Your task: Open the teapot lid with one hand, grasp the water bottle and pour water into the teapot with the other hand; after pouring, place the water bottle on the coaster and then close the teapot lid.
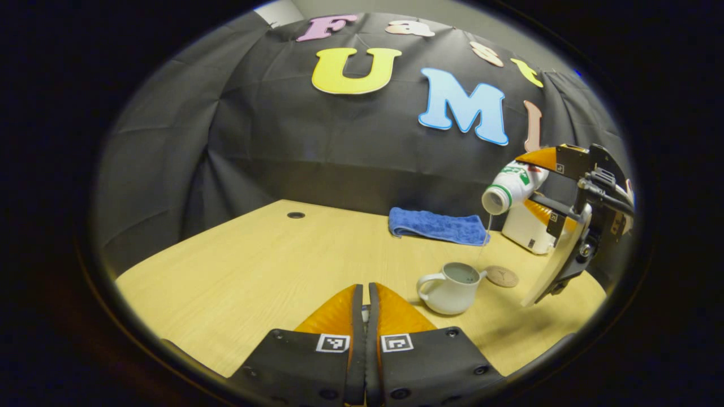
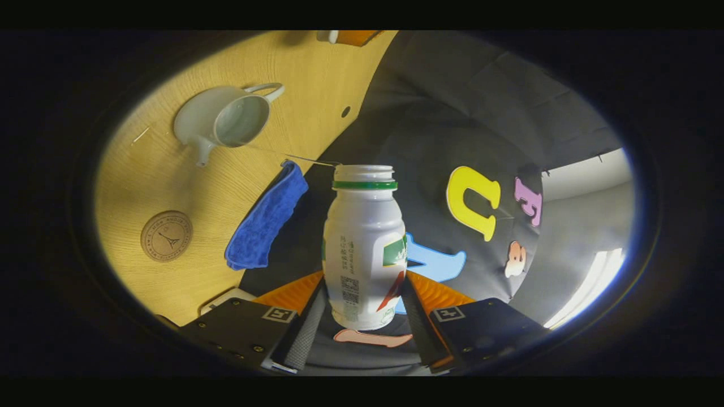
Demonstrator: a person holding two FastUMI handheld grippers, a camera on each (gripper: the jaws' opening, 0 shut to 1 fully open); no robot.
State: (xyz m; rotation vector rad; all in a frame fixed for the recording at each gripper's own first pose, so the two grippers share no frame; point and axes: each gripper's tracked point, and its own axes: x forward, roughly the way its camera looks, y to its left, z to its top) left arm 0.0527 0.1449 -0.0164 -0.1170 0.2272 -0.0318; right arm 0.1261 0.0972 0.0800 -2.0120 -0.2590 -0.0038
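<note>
Overhead, right tool (image 2: 363, 305) clamped on tilted water bottle (image 2: 363, 249), thin stream into lidless, water-filled teapot (image 1: 451, 287).

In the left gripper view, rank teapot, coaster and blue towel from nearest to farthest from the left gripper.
1. Teapot, just ahead, right of the left gripper.
2. Coaster, beyond the teapot's spout.
3. Blue towel, at the table's back edge.

The white plastic water bottle with a green neck ring (image 2: 363, 249) carries small printed text, a barcode-like square and a green-red label patch, none legible. The round brown coaster (image 2: 166, 236) bears ring lettering around a tower emblem, unreadable.
</note>
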